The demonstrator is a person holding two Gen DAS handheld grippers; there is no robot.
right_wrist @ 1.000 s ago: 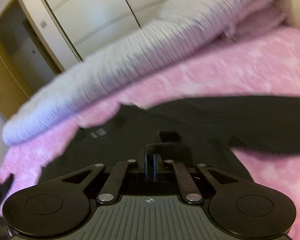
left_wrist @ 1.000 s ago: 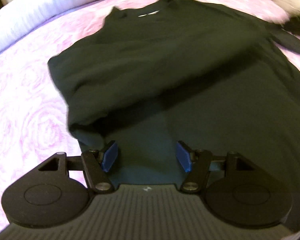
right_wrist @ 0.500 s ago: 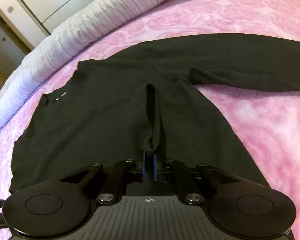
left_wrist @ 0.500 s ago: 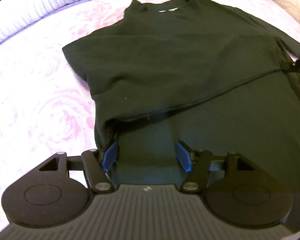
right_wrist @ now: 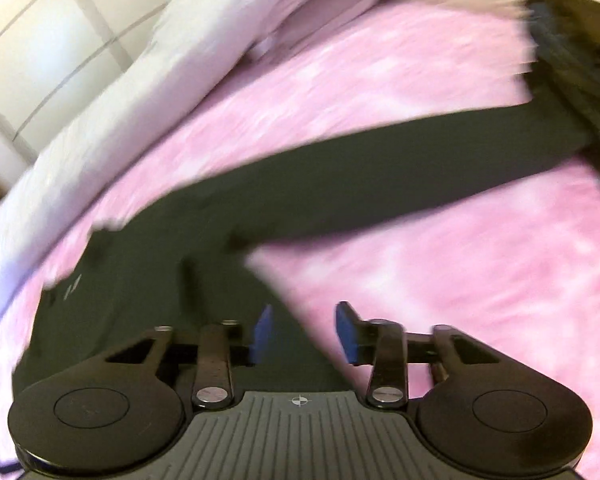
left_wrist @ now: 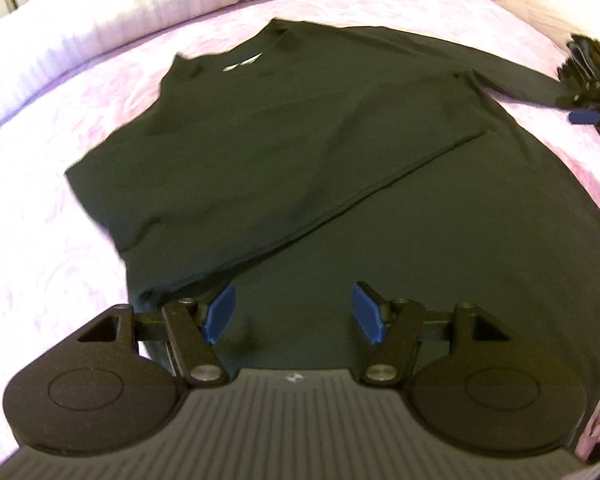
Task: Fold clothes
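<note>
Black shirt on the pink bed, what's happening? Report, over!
Left gripper open, empty above black long-sleeved shirt. Right gripper jaws opening, nothing pinched. One side folded over, other sleeve lies out across pink blanket. Nothing in the way.

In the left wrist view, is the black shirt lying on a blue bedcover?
No, the black shirt lies spread on a pink bedcover with a rose pattern.

Bare pink bed [right_wrist: 480, 264] lay open right of the black shirt [left_wrist: 300, 152] and below its outstretched sleeve [right_wrist: 380, 184]. A rolled white duvet [left_wrist: 112, 28] walled the far edge; dark clutter [right_wrist: 572, 60] blocked the sleeve's end.
</note>
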